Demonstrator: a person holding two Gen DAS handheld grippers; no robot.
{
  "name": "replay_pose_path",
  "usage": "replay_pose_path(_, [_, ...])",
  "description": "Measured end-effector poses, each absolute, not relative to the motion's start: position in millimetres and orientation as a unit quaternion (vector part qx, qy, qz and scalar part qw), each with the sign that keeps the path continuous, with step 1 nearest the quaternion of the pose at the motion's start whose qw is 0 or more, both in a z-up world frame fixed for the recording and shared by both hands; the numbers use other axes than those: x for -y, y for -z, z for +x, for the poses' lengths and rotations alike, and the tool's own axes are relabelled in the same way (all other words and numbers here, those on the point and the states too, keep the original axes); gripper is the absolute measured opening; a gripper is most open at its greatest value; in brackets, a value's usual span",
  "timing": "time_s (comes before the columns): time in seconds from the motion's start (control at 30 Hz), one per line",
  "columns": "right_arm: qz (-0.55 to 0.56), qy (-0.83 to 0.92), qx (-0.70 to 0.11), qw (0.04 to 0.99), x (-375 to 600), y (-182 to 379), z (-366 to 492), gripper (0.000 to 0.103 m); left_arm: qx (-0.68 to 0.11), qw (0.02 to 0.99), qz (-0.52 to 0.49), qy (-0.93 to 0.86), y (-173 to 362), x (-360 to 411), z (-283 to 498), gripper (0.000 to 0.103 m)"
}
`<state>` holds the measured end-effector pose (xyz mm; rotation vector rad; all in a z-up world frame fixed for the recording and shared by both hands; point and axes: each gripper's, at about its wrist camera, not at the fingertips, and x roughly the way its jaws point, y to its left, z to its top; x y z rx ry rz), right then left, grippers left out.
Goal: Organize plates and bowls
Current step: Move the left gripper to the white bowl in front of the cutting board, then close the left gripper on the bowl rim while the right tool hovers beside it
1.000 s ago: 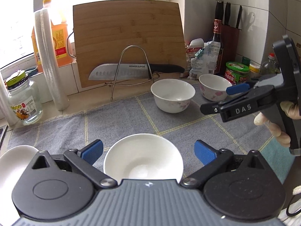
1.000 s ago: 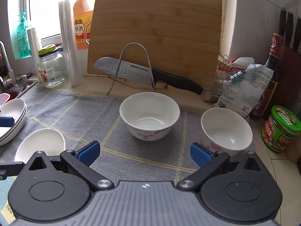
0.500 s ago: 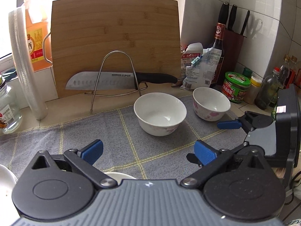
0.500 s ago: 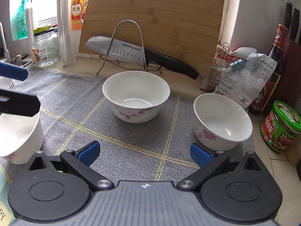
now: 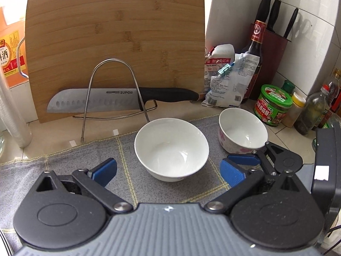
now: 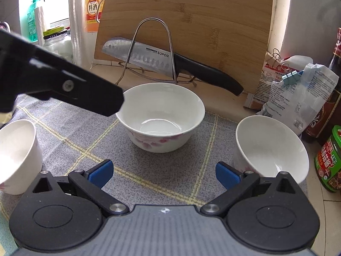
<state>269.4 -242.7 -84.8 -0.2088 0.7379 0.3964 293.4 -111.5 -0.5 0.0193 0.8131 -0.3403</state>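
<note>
Off to the left of the right gripper [image 6: 164, 171], a small bowl [image 6: 17, 155] sits on the grey mat [image 6: 85, 136], cut off by the frame edge and partly shadowed by the left gripper's arm crossing above it. The left gripper [image 5: 168, 171] has its jaws spread apart and empty. The large bowl [image 5: 171, 148] stands on the mat straight ahead of it and just beyond its fingertips, so this gripper looks the nearer one for that bowl. Being round, the bowl offers no long axis; its rim is the likely hold. The right gripper is likewise spread and empty, with the second small bowl [image 6: 270, 147] just beside its right finger. Behind, on the counter [image 5: 53, 132], a knife [image 5: 119, 100] rests in a wire stand. No plates are visible in either view.
</note>
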Motion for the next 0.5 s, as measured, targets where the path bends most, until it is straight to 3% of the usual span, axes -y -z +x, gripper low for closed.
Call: replay_pose_path(0.5, [-0.09, -0.227, -0.339, 0.909, 235.6, 87.8, 298.2, 0.103, -0.436, 0.884, -0.029, 0.166, 26.5, 120.0, 353.4, 0.102])
